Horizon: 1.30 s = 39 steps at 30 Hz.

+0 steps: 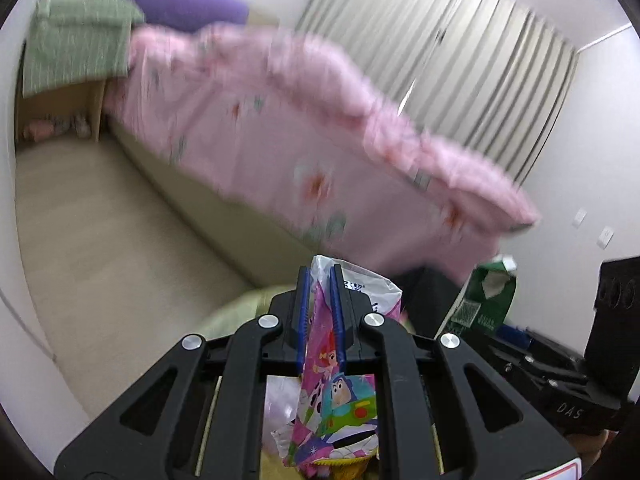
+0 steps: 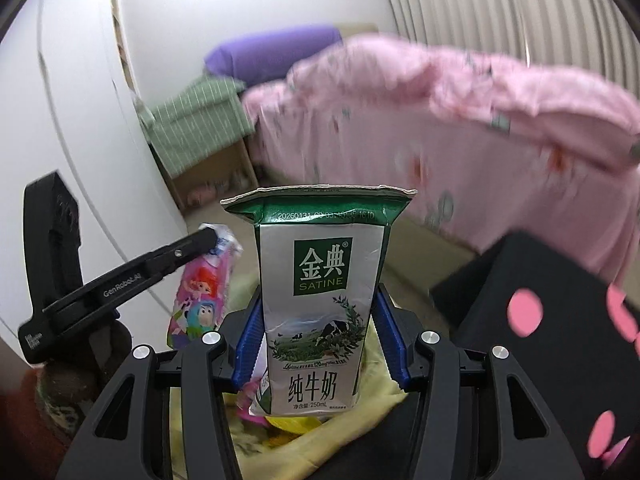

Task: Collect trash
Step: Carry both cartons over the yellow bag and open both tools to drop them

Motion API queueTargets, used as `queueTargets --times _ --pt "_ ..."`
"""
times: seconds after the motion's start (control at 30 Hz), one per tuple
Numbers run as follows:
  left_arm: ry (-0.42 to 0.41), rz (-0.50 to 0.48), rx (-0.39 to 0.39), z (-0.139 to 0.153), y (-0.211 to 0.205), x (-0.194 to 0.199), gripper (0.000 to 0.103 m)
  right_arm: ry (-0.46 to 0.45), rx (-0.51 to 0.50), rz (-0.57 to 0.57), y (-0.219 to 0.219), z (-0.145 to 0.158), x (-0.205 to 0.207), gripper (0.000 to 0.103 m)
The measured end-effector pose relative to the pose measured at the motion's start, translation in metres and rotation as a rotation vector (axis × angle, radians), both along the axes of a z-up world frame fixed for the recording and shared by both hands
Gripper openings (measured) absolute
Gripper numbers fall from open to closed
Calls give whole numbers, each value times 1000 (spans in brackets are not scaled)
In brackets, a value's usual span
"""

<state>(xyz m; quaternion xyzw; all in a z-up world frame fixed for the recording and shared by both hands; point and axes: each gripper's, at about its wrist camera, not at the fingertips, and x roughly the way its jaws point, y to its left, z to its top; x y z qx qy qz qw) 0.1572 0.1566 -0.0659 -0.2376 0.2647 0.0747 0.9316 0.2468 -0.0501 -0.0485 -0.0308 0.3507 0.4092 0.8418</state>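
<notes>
Trash is held in both grippers. A cartoon-printed wrapper [image 1: 332, 392] is clamped between the blue pads of the left gripper [image 1: 320, 272], at the lower centre of the left wrist view, its crumpled white end sticking up past the fingertips. A green and silver milk carton [image 2: 320, 300] is gripped upright by the right gripper [image 2: 320, 328], whose blue pads [image 2: 250, 332] are pressed against both of its sides; it fills the centre of the right wrist view, with its torn top edge uppermost. The same carton is seen at the lower right of the left wrist view, and the wrapper at the lower left of the right wrist view. Yellow cloth [image 2: 372, 408] is seen beneath the carton. A black box with pink dots [image 2: 560, 340] sits at the lower right. Behind, a bed with a pink quilt [image 1: 304, 140], a purple pillow [image 1: 180, 0] and a green striped cloth [image 1: 80, 52] is blurred. Striped curtains [image 1: 460, 52] are hung at the upper right.
</notes>
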Motion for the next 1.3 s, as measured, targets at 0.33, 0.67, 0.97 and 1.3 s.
queueTargets --times 0.33,0.67,0.97,1.3 --pt "209 -19 0 -49 -1 -4 9 68 -78 51 19 -16 1 48" --pt "108 12 -58 -26 13 -25 9 112 36 46 31 5 12 48" --pt "58 -21 -86 -11 8 -2 9 214 -26 -9 12 -28 4 48" --pt "123 -47 -137 -22 9 -2 17 191 -54 -18 4 -26 -1 48"
